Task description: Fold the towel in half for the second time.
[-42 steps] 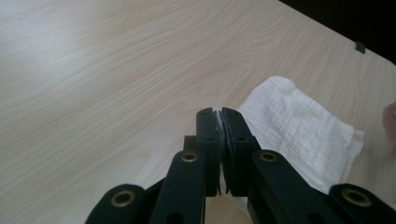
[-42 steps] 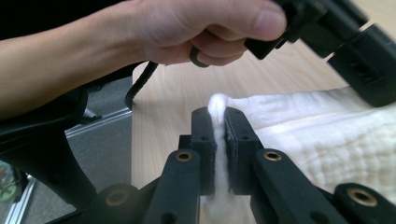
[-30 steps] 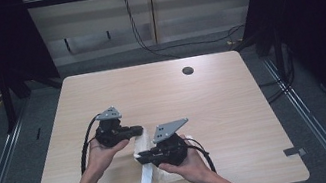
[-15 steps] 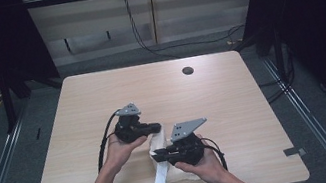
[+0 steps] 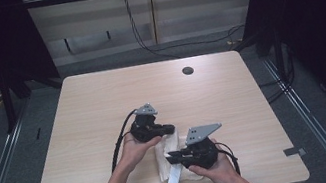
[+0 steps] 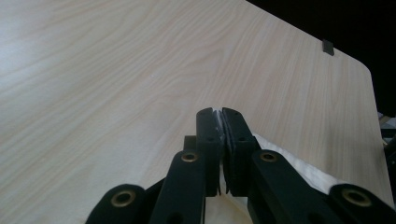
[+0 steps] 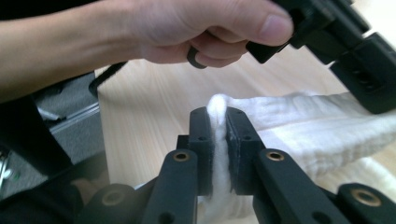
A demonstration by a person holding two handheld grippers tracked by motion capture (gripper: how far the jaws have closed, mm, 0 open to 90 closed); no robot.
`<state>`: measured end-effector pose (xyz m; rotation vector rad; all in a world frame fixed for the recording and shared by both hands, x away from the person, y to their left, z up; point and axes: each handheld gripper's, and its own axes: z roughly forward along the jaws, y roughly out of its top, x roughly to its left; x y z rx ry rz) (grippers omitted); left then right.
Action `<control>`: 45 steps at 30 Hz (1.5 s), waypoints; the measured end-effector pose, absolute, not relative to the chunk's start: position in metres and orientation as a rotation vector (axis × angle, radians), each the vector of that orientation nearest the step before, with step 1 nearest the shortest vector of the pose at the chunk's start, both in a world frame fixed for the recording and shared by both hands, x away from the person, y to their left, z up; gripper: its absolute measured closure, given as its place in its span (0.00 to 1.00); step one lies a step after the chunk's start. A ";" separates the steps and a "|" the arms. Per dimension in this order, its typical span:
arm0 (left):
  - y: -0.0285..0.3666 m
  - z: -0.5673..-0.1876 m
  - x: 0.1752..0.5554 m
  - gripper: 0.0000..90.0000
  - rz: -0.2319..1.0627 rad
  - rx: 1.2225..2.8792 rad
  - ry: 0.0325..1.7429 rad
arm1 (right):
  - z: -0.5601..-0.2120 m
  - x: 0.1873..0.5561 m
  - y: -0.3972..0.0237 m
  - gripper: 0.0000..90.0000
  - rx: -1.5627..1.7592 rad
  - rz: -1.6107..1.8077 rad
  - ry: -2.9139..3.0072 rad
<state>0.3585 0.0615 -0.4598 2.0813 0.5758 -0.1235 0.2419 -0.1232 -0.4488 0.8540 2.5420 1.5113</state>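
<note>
Two claws gripped the same white towel (image 5: 175,158) near the front edge of the desk (image 5: 102,102). The left claw (image 6: 223,122) was clenched on a thin fold of the cloth, a sliver of white showing between its pressed jaws, while the right claw (image 7: 218,122) pinched a thicker bunch that puffed up above its pads (its jaws had just eased apart slightly, yet the cloth sat squeezed between them). In the high view the left claw (image 5: 170,130) held the towel's far end and the right claw (image 5: 172,158) its near part, with a narrow strip trailing toward the desk's front edge. Pinching at two separate spots likely let the person stretch or fold the limp fabric, which one grip alone would leave dangling. The left hand (image 7: 187,28) showed close above in the right gripper view.
</note>
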 end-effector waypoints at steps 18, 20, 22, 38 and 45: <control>0.037 -0.491 0.356 0.95 -0.153 2.140 0.601 | -0.484 0.232 -0.142 0.81 0.925 1.305 2.579; 0.035 -0.491 0.356 0.93 -0.158 2.149 0.596 | -0.485 0.230 -0.145 0.80 0.949 1.305 2.572; 0.034 -0.491 0.356 0.90 -0.176 2.152 0.595 | -0.485 0.228 -0.148 0.75 0.958 1.296 2.562; 0.041 -0.474 0.357 0.63 -0.158 2.117 0.563 | -0.485 0.224 -0.184 0.54 1.092 1.286 2.517; 0.047 -0.467 0.358 0.45 -0.122 2.105 0.587 | -0.484 0.228 -0.202 0.49 1.173 1.334 2.464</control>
